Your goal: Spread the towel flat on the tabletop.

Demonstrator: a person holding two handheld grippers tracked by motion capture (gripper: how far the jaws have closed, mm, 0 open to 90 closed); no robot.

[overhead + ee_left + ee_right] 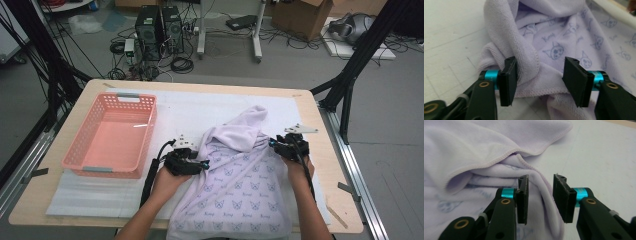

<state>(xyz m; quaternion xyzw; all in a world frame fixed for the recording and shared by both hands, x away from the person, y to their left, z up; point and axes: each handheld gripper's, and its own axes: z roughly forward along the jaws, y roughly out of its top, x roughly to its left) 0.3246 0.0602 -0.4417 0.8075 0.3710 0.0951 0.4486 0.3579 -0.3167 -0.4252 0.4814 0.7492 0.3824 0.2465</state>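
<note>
A lilac towel with small printed cat faces lies crumpled on the white mat, its near end hanging over the table's front edge. My left gripper stands open at the towel's left edge; in the left gripper view a thick fold of the towel runs between the jaws, against the left one. My right gripper sits at the towel's right edge, open with a narrower gap. A hemmed ridge of the towel lies between its jaws.
A pink plastic basket with nothing in it stands on the left of the white mat. The wooden table ends close to the right of my right hand. Computers and cables lie on the floor beyond.
</note>
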